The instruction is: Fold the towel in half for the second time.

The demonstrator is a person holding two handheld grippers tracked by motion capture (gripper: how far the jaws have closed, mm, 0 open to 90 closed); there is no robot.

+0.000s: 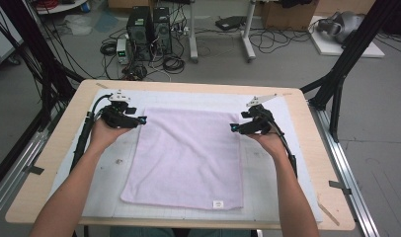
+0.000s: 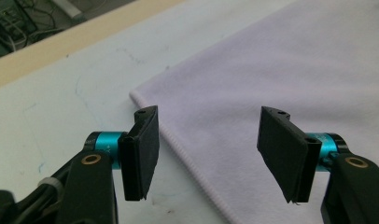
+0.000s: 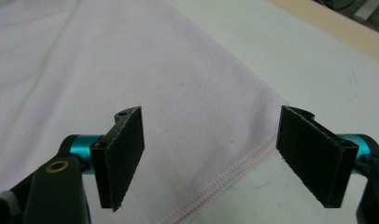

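One towel (image 1: 184, 157) lay on one counter (image 1: 50, 148), over one white mat (image 1: 272, 182). There were two hand-held grippers, a left hand-held gripper (image 1: 141, 119) and a right hand-held gripper (image 1: 233, 128). Two computer towers (image 1: 149, 32) stood on the floor behind.

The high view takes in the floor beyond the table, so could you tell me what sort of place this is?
Most likely a robotics lab or workshop: computer towers stand amid loose cables on the bare floor, black frame struts flank the table, and cardboard boxes sit at the back.
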